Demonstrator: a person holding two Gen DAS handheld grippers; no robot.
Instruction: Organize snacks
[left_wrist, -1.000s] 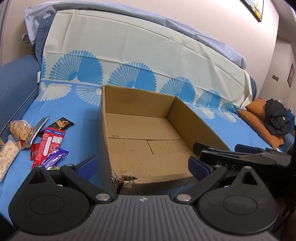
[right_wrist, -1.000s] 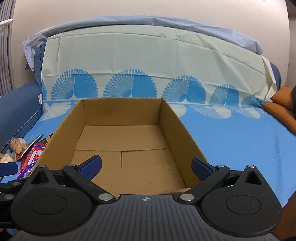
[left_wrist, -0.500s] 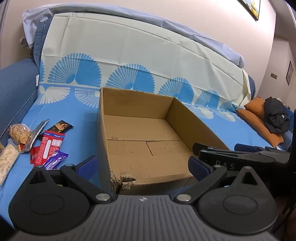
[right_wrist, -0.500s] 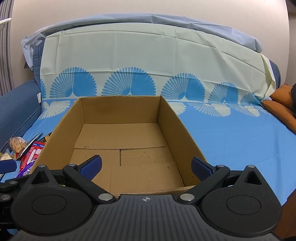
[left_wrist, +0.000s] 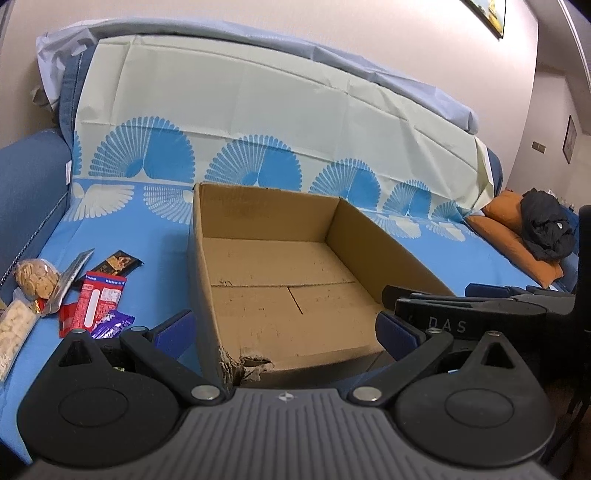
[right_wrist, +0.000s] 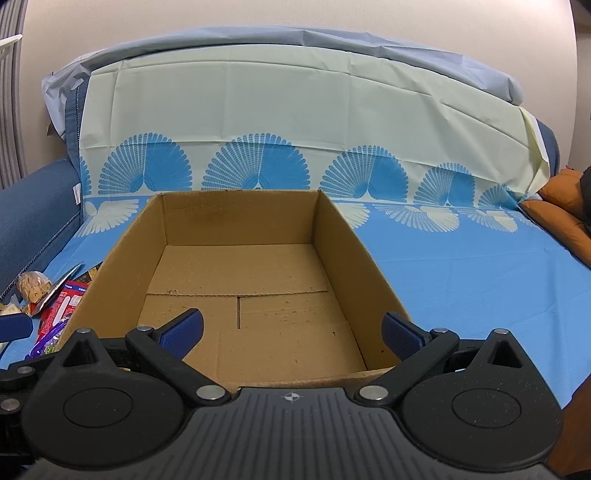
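Note:
An open, empty cardboard box (left_wrist: 280, 295) sits on the blue sofa cover; it also shows in the right wrist view (right_wrist: 243, 302). Several snack packs lie to its left: a red pack (left_wrist: 99, 298), a purple wrapper (left_wrist: 110, 324), a dark bar (left_wrist: 117, 263), a bag of round biscuits (left_wrist: 35, 278), a white snack bag (left_wrist: 13, 332). My left gripper (left_wrist: 284, 332) is open and empty at the box's torn near left corner. My right gripper (right_wrist: 291, 334) is open and empty over the box's near edge; it also shows in the left wrist view (left_wrist: 472, 306).
The sofa back carries a cream and blue fan-print cloth (right_wrist: 295, 129). A blue armrest (left_wrist: 26, 184) stands at the left. An orange cushion (left_wrist: 517, 236) with a dark garment (left_wrist: 546, 229) lies at the right end.
Both views have drawn back and risen slightly, so the box looks a bit lower and farther. Both grippers stay open and empty.

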